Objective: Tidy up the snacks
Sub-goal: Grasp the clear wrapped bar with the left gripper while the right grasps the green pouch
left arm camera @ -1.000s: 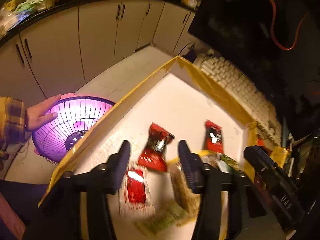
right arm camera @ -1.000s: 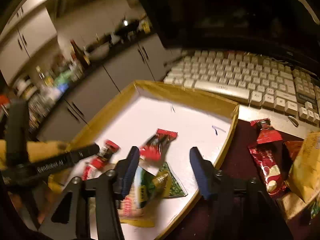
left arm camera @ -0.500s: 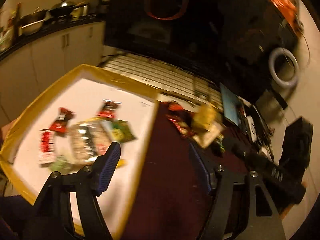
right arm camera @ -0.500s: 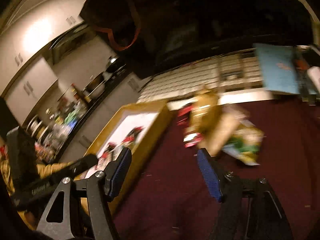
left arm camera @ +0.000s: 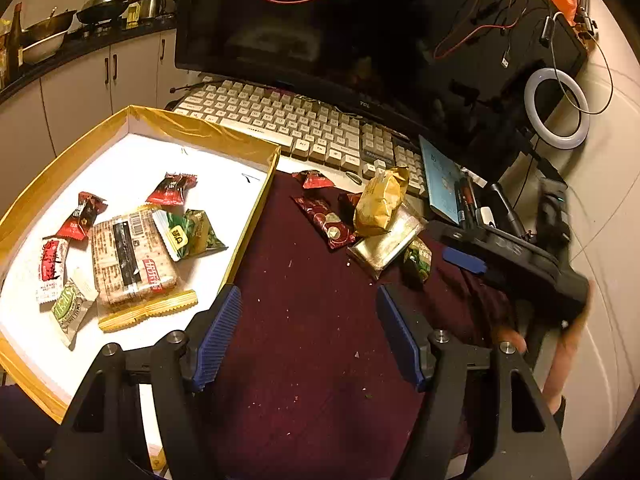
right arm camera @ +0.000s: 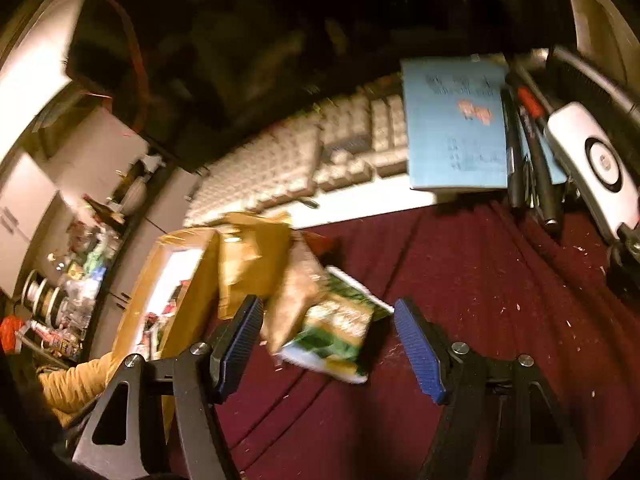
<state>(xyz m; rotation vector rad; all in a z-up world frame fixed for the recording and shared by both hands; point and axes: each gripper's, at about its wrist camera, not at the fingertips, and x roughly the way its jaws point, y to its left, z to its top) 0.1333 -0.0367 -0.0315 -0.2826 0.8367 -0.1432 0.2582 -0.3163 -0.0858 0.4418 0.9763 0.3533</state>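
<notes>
Left wrist view. The left tongs (left arm camera: 308,332) hang released and empty over the maroon cloth (left arm camera: 304,304) covering the tabletop. Toward the left edge sits the gold-rimmed box (left arm camera: 208,134), already holding sorted snacks: a long cracker pack (left arm camera: 128,256), small red sachets (left arm camera: 172,189) and green packets (left arm camera: 196,232). The unsorted pile lies near the middle of the tabletop, just before the keyboard (left arm camera: 296,128): a yellow bag (left arm camera: 380,202), a red wrapper (left arm camera: 324,222), a silvery pack (left arm camera: 386,244) and a small green packet (left arm camera: 418,258). The right tongs (left arm camera: 464,260) show at the right, beside that pile.

Right wrist view (motion-blurred). The right tongs (right arm camera: 328,336) are released, their jaws straddling a green packet (right arm camera: 336,328) without gripping it; the yellow bag (right arm camera: 256,256) and box (right arm camera: 188,280) lie beyond. A blue booklet (right arm camera: 456,120) rests at the far edge.

Step in hand, as judged: approach to the next unsorted snack. The next move calls for lowering the right tongs, clenching on the green packet alone, then carrying it to the box.

Only the left view shows the box contents and whole pile; only the right view shows the packet between the jaws.
</notes>
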